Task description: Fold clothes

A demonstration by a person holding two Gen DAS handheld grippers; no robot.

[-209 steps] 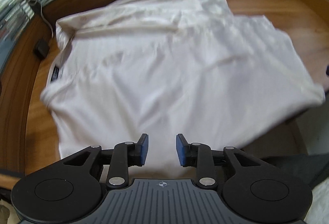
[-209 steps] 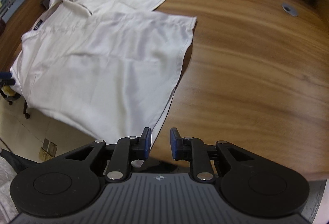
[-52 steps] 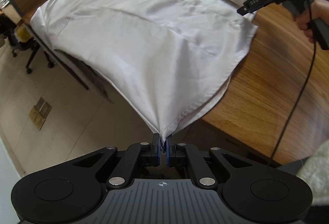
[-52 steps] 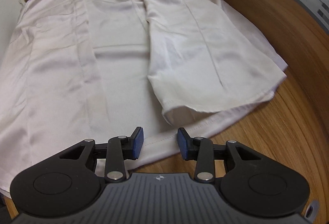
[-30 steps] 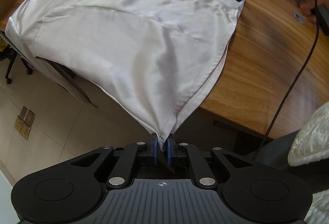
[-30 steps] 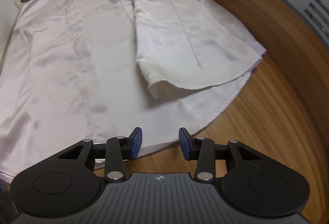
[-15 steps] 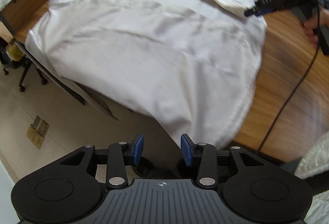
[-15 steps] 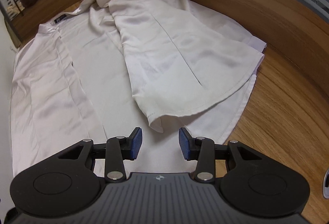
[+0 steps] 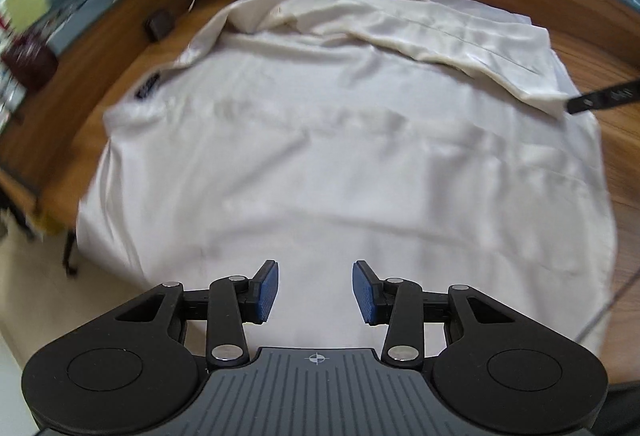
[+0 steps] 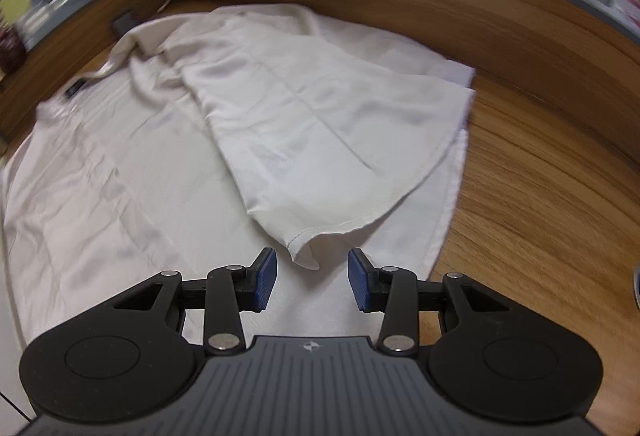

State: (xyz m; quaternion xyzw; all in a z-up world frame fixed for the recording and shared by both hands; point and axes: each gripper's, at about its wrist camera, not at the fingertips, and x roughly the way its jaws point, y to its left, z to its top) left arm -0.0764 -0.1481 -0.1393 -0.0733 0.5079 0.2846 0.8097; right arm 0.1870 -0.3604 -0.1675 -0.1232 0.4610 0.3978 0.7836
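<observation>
The white shirt (image 9: 340, 155) lies spread on the wooden desk (image 10: 540, 195), one front panel folded over its middle and its near hem hanging past the desk edge. A second ago the left gripper (image 9: 314, 292) pinched that hem corner; now the corner is dropped, and its jaws stand part open over bare cloth. The right gripper (image 10: 308, 280) hovers part open too, empty, the folded panel's corner just ahead. The stretch looks done, so the next fold can probably start.

Black left gripper (image 9: 316, 292) and right gripper (image 10: 312, 280): blue ribbed pads, silver pivot screws, grey grooved housing
</observation>
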